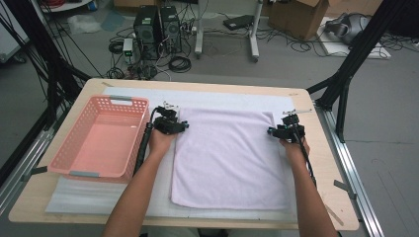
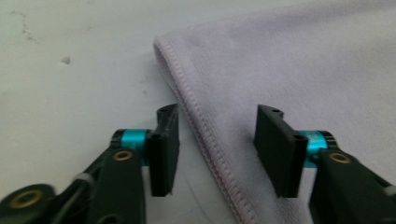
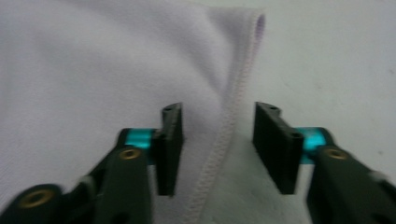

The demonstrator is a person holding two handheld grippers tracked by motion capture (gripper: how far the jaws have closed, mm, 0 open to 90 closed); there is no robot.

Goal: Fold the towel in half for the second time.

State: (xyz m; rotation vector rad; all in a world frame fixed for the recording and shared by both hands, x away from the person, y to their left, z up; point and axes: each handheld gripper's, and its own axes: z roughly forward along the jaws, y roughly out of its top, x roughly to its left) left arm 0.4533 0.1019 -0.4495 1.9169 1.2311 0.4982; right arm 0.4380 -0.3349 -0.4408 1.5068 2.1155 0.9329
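A pale lilac towel (image 1: 227, 158) lies flat on a white foam sheet in the middle of the table. My left gripper (image 1: 171, 123) sits at the towel's far left corner. Its jaws stand open, straddling the stitched hem (image 2: 205, 135), one jaw on the sheet and one on the towel (image 2: 299, 70). My right gripper (image 1: 286, 129) is at the far right corner. It is open too, with the hem (image 3: 224, 135) running between its jaws and the towel (image 3: 93, 70) on the left side.
A pink plastic basket (image 1: 64, 153) stands empty at the left of the table. The white foam sheet (image 1: 99, 197) covers most of the wooden tabletop. Black frame posts rise at both sides. Computers and cables lie on the floor beyond.
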